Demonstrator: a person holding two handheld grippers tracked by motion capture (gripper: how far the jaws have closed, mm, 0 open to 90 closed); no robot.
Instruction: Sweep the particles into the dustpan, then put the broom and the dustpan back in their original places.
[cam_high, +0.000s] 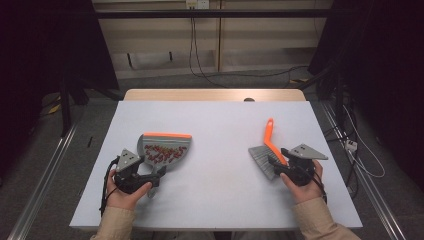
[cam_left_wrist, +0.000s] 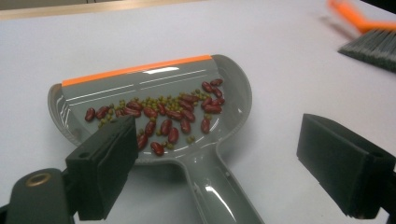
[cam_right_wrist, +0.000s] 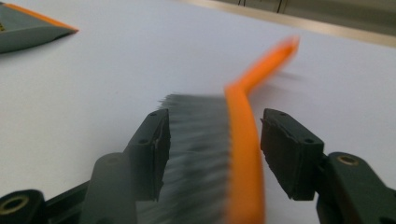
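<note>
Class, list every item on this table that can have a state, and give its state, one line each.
Dustpan: flat on the table, holding red beans and small green ones.
Brush: lying on the table between the right tongs.
Left tongs: open around the dustpan handle.
Right tongs: open, not pressing the brush.

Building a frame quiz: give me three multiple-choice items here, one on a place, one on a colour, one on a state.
1. Where are the beans?
A. in the dustpan
B. loose on the table
C. under the brush

2. What colour is the brush's handle?
A. blue
B. orange
C. black

3. How does the left gripper stand at the dustpan's handle?
A. clamped on it
B. open, pads clear of it
C. resting inside the pan

Key: 1 A, the beans lie heaped inside the pan. 2 B, the handle shows orange in the high view. 3 B, the left gripper view shows both pads apart, with the handle between them untouched.
</note>
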